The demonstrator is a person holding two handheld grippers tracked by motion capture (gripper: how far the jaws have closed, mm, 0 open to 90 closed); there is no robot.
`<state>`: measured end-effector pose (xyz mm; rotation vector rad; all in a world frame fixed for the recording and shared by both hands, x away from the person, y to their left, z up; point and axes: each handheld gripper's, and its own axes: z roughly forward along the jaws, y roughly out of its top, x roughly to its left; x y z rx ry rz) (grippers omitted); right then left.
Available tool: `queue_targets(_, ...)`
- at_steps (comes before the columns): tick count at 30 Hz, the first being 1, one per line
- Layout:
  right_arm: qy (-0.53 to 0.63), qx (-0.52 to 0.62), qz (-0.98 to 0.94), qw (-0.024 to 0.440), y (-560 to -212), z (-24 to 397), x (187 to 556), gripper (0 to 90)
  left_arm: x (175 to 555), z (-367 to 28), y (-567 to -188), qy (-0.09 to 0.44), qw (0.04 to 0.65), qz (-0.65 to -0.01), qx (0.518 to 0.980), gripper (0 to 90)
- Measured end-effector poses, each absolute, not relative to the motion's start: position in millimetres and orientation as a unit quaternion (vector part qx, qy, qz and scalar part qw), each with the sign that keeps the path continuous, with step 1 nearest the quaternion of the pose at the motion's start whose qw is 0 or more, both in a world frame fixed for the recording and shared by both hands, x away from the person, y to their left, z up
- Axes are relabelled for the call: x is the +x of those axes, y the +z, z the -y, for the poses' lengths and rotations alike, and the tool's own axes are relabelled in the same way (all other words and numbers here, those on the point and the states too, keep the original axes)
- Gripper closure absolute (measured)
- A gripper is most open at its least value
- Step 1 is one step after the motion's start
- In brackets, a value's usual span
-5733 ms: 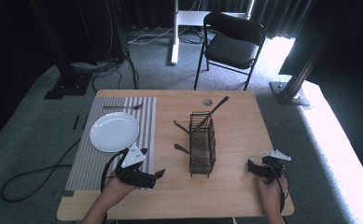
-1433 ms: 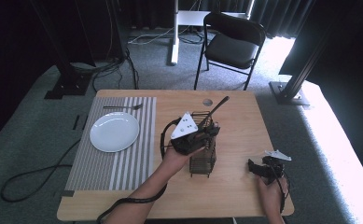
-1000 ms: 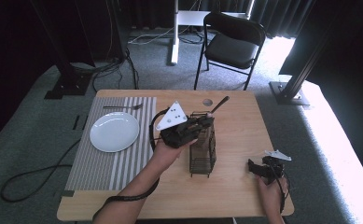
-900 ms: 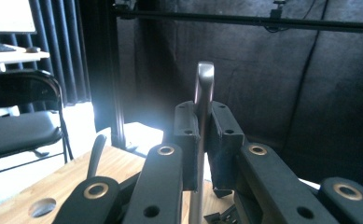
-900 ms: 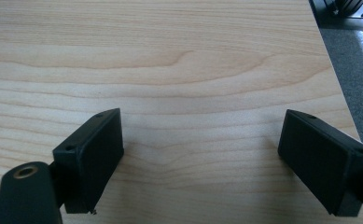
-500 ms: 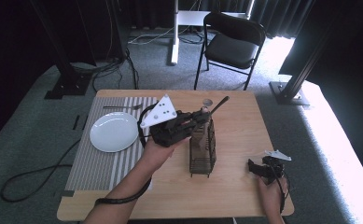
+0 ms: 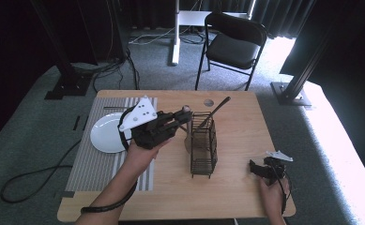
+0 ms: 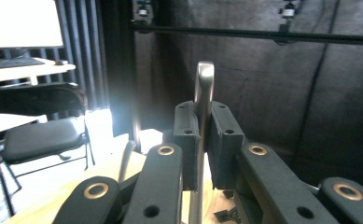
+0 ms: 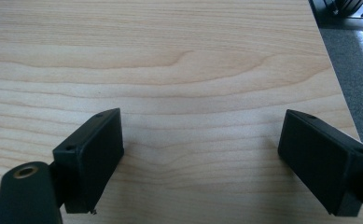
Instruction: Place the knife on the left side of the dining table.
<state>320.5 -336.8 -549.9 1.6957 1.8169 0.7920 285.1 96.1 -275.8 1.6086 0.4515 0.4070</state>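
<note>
Utensil point(image 8: 203, 98): a slim metal piece of cutlery, clamped between the pads of the left gripper point(image 8: 202, 135), its rounded end standing up past the jaws in the left gripper view. Which kind of utensil it is cannot be told, since the other end is hidden below the jaws. In the high view the left gripper point(image 7: 182, 115) is held up over the middle of the table point(image 7: 236, 187), just left of the wire rack point(image 7: 203, 143), with its jaws pointing right toward the rack's far end and the utensil point(image 7: 186, 109) showing as a small pale tip between them. The left hand point(image 7: 140, 154) grips the gripper body from below, and a cable runs back along the forearm.

A dark-handled utensil point(image 7: 216, 108) leans out of the rack's far end, slanting up to the far right. Left of the hand lies a white plate point(image 7: 106, 136) on a striped mat point(image 7: 95, 159).

The right gripper point(image 7: 257, 168) rests low at the near right of the table, well apart from the rack, held by the right hand point(image 7: 274, 194). In the right gripper view its jaws stand wide apart over bare wood point(image 9: 184, 70), with nothing between them, and the table's right edge shows beside the grey carpet point(image 9: 356, 51).

A black folding chair point(image 7: 236, 44) stands on the floor beyond the far edge.
</note>
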Motion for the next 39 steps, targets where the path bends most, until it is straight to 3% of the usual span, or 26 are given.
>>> queue_targets(18,0.293,0.627,-0.672,0.264,-550,337,321,13.5,292,-164,-319,0.243,0.615,-0.319,0.679,83.8)
queue_targets(29,0.293,0.628,-0.671,0.264,-550,337,321,13.5,304,-182,-359,0.269,0.588,-0.382,0.660,83.8)
queue_targets(39,0.293,0.628,-0.671,0.264,-550,337,321,13.5,327,-192,-393,0.262,0.574,-0.432,0.644,83.8)
